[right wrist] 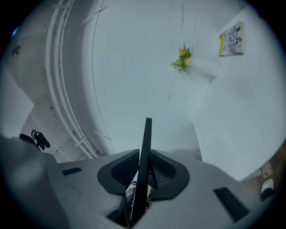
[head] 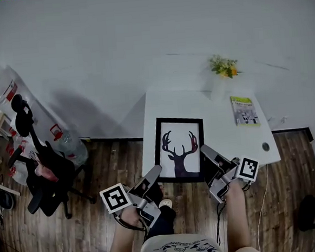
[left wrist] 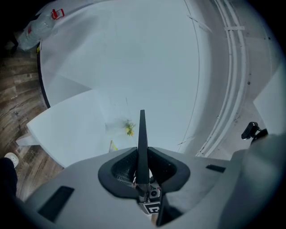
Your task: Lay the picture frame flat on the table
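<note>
A black picture frame (head: 180, 148) with a deer-head print is held over the near part of the white table (head: 223, 139), its face turned up toward the head camera. My left gripper (head: 155, 176) is shut on its lower left corner. My right gripper (head: 206, 152) is shut on its lower right edge. In the left gripper view the frame's edge (left wrist: 142, 138) shows as a thin black blade clamped between the jaws of the left gripper (left wrist: 143, 172). In the right gripper view the frame's edge (right wrist: 145, 147) stands the same way in the right gripper (right wrist: 144, 174). Whether the frame touches the table cannot be told.
A small flower bunch (head: 224, 66) stands at the table's far edge by the wall, and a green booklet (head: 245, 110) lies at the right. A black office chair (head: 42, 175) and a large water bottle (head: 14, 96) stand on the wooden floor at the left.
</note>
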Tool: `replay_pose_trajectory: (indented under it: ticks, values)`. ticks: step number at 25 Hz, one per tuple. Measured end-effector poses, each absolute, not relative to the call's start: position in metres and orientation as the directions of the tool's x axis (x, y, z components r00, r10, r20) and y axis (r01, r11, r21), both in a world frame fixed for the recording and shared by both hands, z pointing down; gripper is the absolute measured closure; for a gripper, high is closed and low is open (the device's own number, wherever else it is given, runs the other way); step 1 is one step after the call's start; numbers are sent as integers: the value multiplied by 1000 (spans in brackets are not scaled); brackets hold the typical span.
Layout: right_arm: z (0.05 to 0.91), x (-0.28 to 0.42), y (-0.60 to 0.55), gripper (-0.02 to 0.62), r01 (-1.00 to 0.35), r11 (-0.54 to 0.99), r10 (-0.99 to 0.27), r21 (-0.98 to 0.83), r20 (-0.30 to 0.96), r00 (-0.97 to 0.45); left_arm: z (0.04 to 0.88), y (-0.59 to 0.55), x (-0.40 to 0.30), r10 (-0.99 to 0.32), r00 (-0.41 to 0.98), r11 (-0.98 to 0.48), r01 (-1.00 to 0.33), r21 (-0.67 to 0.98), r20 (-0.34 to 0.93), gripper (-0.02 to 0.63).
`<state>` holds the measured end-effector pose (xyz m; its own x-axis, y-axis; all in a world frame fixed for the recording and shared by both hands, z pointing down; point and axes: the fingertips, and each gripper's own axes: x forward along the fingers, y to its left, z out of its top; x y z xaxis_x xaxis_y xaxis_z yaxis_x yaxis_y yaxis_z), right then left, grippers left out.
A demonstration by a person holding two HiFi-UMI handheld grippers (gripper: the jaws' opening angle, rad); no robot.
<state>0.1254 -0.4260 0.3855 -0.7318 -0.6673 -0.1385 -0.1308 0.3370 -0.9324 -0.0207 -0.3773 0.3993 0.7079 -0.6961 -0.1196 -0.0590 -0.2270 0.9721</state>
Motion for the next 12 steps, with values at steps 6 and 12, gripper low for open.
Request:
replay_pose_trajectory:
  ticks: [6,12]
  values:
    - [387,125,-459,512,-153,338,-696,-929,-138,-704,400,-417,-25,-663,739,-247,-64,967,-120,523]
    - [387,123,-520,512,-174,322,-719,-931,-121,-684,401,-482,-26,-636,762,-233,-44,971,-118,523]
